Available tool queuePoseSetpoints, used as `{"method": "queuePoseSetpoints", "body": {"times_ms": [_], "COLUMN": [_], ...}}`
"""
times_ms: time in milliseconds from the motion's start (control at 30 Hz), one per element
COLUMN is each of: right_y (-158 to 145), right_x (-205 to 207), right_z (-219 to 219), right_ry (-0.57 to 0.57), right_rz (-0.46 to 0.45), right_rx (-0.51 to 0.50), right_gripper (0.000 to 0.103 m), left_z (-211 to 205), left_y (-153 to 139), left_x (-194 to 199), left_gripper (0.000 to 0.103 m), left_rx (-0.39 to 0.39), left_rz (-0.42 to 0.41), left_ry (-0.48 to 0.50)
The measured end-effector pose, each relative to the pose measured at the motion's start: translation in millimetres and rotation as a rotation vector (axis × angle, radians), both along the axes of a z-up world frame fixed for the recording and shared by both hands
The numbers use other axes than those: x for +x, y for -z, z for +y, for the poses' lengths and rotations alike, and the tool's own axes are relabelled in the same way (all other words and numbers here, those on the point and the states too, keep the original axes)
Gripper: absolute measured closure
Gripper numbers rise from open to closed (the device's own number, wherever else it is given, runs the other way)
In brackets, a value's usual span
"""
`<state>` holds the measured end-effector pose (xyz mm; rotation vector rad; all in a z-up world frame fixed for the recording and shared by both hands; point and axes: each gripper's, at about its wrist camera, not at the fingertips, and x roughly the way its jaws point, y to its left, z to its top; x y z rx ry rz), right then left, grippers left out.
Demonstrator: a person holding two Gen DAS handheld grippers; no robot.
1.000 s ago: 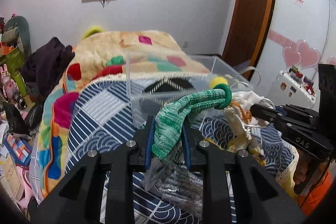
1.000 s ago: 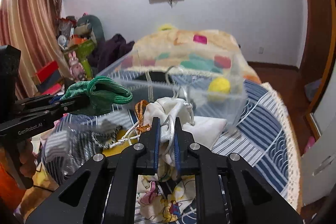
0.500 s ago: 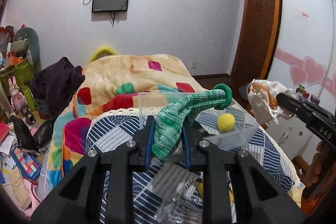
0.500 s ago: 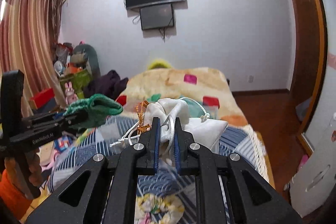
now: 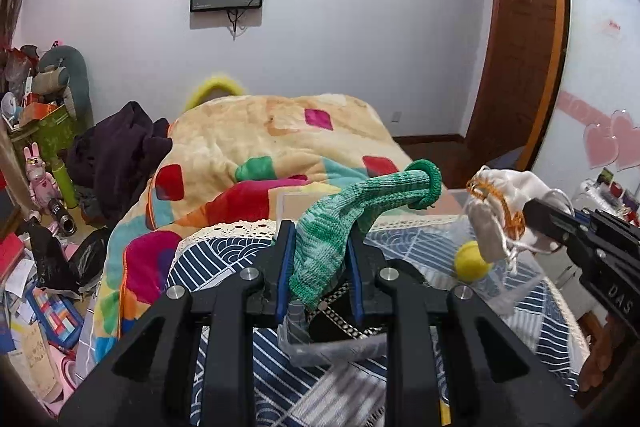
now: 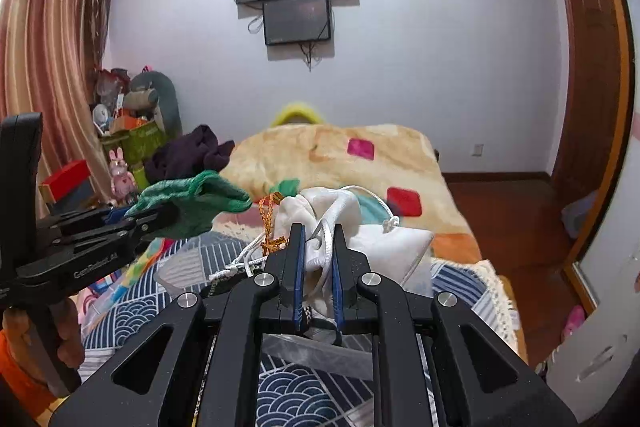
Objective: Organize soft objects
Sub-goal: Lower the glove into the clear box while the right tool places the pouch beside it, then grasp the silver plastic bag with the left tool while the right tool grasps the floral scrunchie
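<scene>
My left gripper [image 5: 318, 247] is shut on a green knitted sock [image 5: 360, 199], held up above the bed; the sock also shows at the left of the right wrist view [image 6: 192, 201]. My right gripper [image 6: 318, 247] is shut on a white drawstring pouch [image 6: 360, 227] with orange cord, also held in the air; it shows at the right of the left wrist view [image 5: 500, 203]. Below both lies a clear plastic box [image 5: 320, 347] on the blue patterned cover, with a yellow ball [image 5: 472, 259] in it.
A bed with a colourful patched blanket [image 5: 260, 147] stretches ahead. A dark garment [image 5: 120, 155] lies at its left. Cluttered toys and boxes [image 5: 40, 187] stand on the left floor. A wooden door [image 5: 516, 47] and white cabinet [image 6: 592, 347] are at the right.
Both grippers have risen with the sock and the pouch, from low over the clear box to well above it. Both stay shut.
</scene>
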<state>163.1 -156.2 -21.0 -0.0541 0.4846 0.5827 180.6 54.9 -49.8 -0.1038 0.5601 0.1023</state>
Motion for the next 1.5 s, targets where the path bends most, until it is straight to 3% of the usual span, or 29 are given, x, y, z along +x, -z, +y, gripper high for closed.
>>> {"method": "queuePoseSetpoints", "body": {"times_ms": [167,400,600,667,733,800,900,1033,1200,1500], "right_y": [16,38,52,54,52,51,47,43,33,5], "right_x": [16,35,37,35,32,31,26,20,13,-10], "right_z": [7,12,15,15,15,14,12,7,2,-13], "right_ry": [-0.006,-0.009,-0.023,-0.023,-0.023,-0.025,-0.02,-0.012,-0.017,0.002], "right_rz": [0.064,0.178,0.229,0.234,0.224,0.219,0.209,0.191,0.157,0.054], "right_rx": [-0.045,-0.092,-0.131,-0.147,-0.16,-0.17,-0.182,-0.182,-0.169,-0.105], "right_gripper": [0.093,0.093,0.092,0.092,0.091,0.091,0.083,0.062,0.053,0.024], "left_z": [-2,-12,-20,-21,-20,-19,-20,-21,-21,-23], "left_y": [16,34,43,43,43,42,40,34,21,-5], "left_x": [20,41,44,44,44,41,34,23,6,-44], "left_gripper": [0.079,0.079,0.079,0.075,0.056,0.044,0.038,0.033,0.026,0.01], "left_rx": [0.021,0.031,0.055,0.065,0.06,0.051,0.064,0.065,0.06,0.067], "left_rz": [0.071,0.168,0.197,0.2,0.204,0.197,0.181,0.168,0.129,0.04], "left_ry": [0.013,0.102,0.113,0.112,0.112,0.116,0.118,0.139,0.156,0.168]}}
